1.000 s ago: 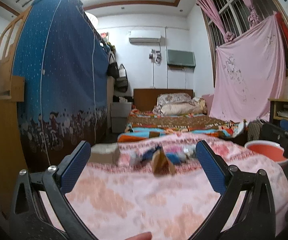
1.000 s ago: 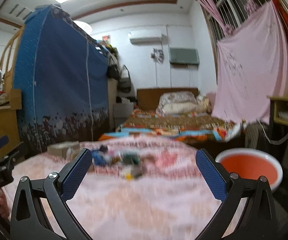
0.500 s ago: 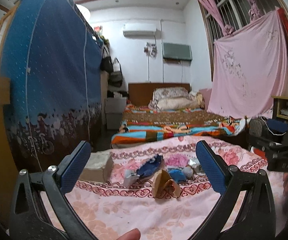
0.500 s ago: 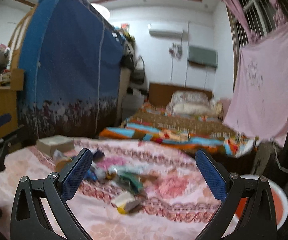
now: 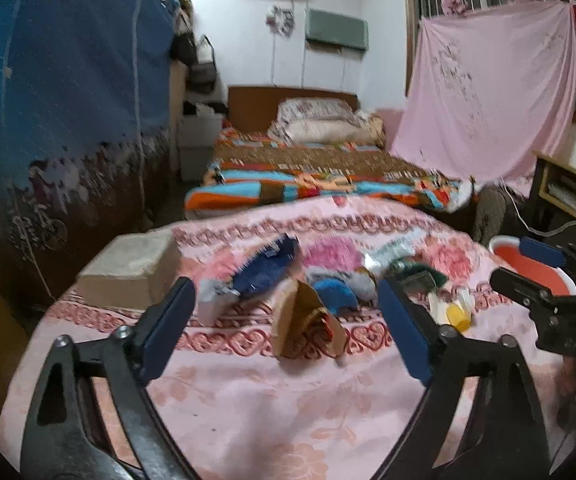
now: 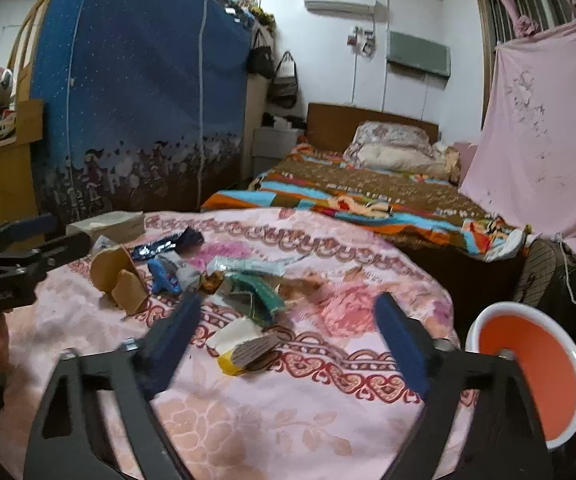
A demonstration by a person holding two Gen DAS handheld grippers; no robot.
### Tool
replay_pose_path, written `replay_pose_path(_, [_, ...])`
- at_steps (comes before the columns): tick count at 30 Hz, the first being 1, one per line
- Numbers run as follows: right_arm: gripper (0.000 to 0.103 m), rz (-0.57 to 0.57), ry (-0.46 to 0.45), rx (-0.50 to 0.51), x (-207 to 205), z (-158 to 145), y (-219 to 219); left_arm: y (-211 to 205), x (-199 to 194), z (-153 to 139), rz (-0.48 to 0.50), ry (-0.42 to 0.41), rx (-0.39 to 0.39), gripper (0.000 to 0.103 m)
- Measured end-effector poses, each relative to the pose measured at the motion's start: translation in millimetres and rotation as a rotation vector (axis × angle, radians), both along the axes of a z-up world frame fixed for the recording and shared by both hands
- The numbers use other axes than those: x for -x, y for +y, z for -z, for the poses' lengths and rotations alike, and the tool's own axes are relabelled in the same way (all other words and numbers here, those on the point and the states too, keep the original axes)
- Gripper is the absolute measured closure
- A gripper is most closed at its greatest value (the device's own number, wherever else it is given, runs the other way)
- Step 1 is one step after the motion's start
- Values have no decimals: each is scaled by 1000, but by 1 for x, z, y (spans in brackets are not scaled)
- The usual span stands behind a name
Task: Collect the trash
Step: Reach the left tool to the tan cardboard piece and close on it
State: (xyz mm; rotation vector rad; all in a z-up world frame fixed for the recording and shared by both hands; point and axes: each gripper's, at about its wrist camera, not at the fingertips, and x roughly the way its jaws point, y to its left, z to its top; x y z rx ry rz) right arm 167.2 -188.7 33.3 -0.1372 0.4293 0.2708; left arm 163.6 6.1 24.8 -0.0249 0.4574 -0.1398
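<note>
Above the near part of the pink floral cover (image 5: 272,412) we find both hand-held tools angled gently downward toward the litter. We record the left gripper (image 5: 284,332) with its jaws apart and closing; between its blue pads, but untouched by them, stands a crumpled brown paper bag (image 5: 307,324). The right gripper (image 6: 288,336) shows likewise, jaws apart and closing, with a white and yellow carton (image 6: 244,344) lying on the cover between the pads, clear of both. In the left wrist view the right tool enters from the right edge, with part of a hand beneath it.

We note the trash gathered in a loose cluster across the middle of the cover: a dark blue wrapper (image 5: 266,268) far of the brown bag, a small blue item (image 5: 335,294) to its right, a green packet (image 6: 260,292), and a long pale tube (image 6: 248,266). A flat cardboard box (image 5: 132,268) sits at the far left edge. To the right of the cover, lower down, stands a red basin with a white rim (image 6: 527,372).

Beyond lie a bed with a striped blanket (image 6: 351,196), a blue fabric wardrobe (image 6: 136,92) on the left and a pink sheet (image 5: 491,92) hung at the window. Print appears on several wrappers, but we cannot read any of it.
</note>
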Motion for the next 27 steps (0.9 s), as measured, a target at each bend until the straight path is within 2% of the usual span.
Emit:
replay_pose_path(2, [30,-9,45,-6,-6,5,1,-3,-7,4,20,39,-7,43])
replay_pose_path(4, [44,-13,81,-9,-9,9,1,-6,-15,9,35,95,-9,50])
replay_pose_path(7, [60,-31,93,-19,-10,10,1,-4,-25,15,43,156,3,59])
replay_pose_path(9, [66,-61,92,-33,-8,8,2,-2,-29,19,53,189,21,66])
replay_pose_path(11, [70,-103,95,-51,-7,8,5,1,-32,21,57,213,35,80])
replay_pose_path(15, [81,-170,122,-47,-6,11,17,2,-34,25,75,238,54,92])
replay_pose_path(17, [83,-186,154,-29,-8,15,22,1,-33,24,85,235,55,100])
replay_pose_path(22, [84,-176,231,-9,-15,27,23,-1,-29,23,102,219,61,103])
replay_pose_path(27, [84,-134,245,-4,-13,29,13,1,-30,24,98,226,65,103])
